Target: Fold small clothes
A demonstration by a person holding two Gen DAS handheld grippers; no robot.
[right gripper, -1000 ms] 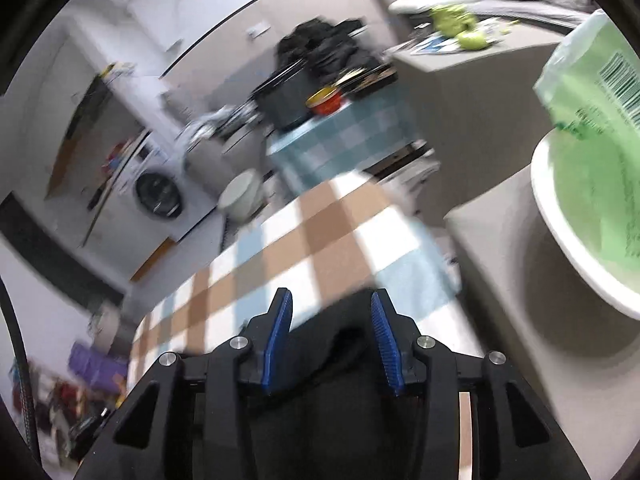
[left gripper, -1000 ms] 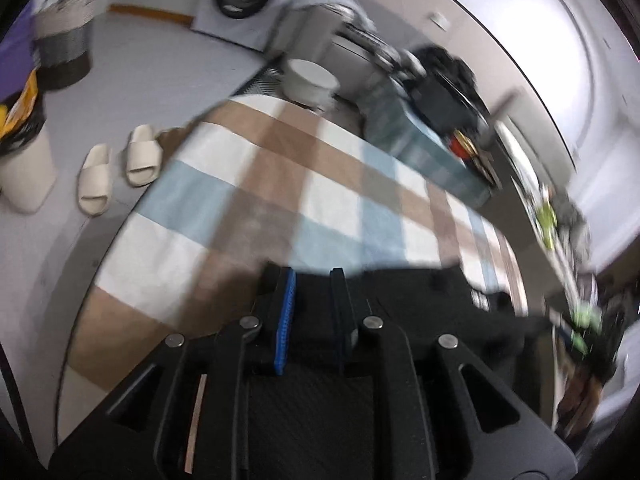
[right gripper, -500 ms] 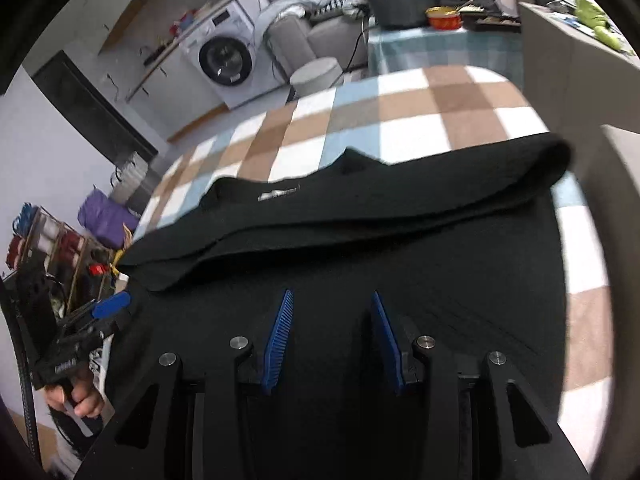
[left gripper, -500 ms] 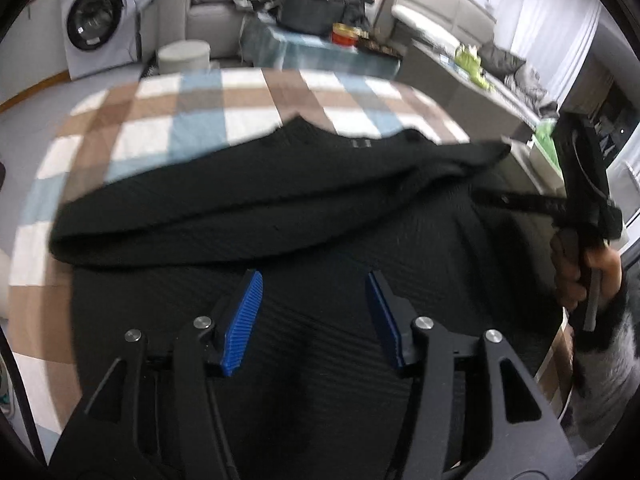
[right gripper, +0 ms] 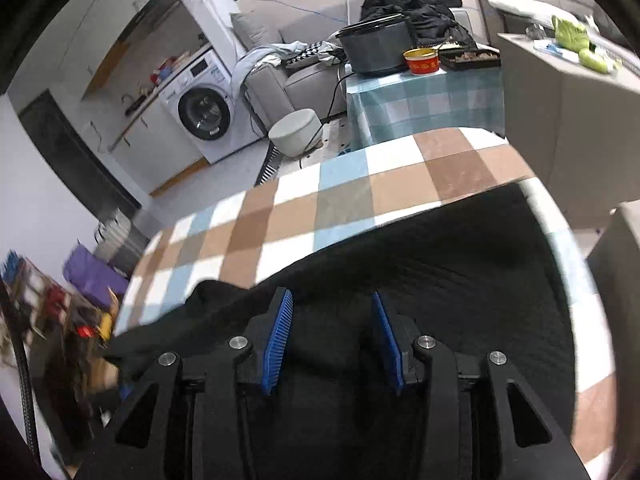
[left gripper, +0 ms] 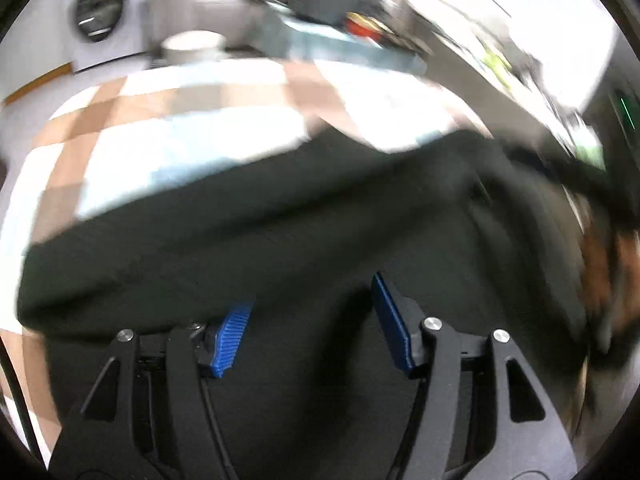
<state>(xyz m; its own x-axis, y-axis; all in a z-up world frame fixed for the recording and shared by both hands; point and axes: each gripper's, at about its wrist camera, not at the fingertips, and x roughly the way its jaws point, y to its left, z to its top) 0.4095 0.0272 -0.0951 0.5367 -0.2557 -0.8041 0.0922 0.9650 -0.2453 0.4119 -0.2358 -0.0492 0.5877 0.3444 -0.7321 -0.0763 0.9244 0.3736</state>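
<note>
Black garment spread on my checked tablecloth, left view badly smeared.

My left gripper has just been opening, nothing pinched; my right gripper hangs parted above the cloth. Only the right view shows the washing machine sharply.

Black garment on checkered tablecloth

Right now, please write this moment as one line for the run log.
step: fold laid | black garment: flat on checked tablecloth | left gripper: jaws just opened, empty | right gripper: open, empty
</note>
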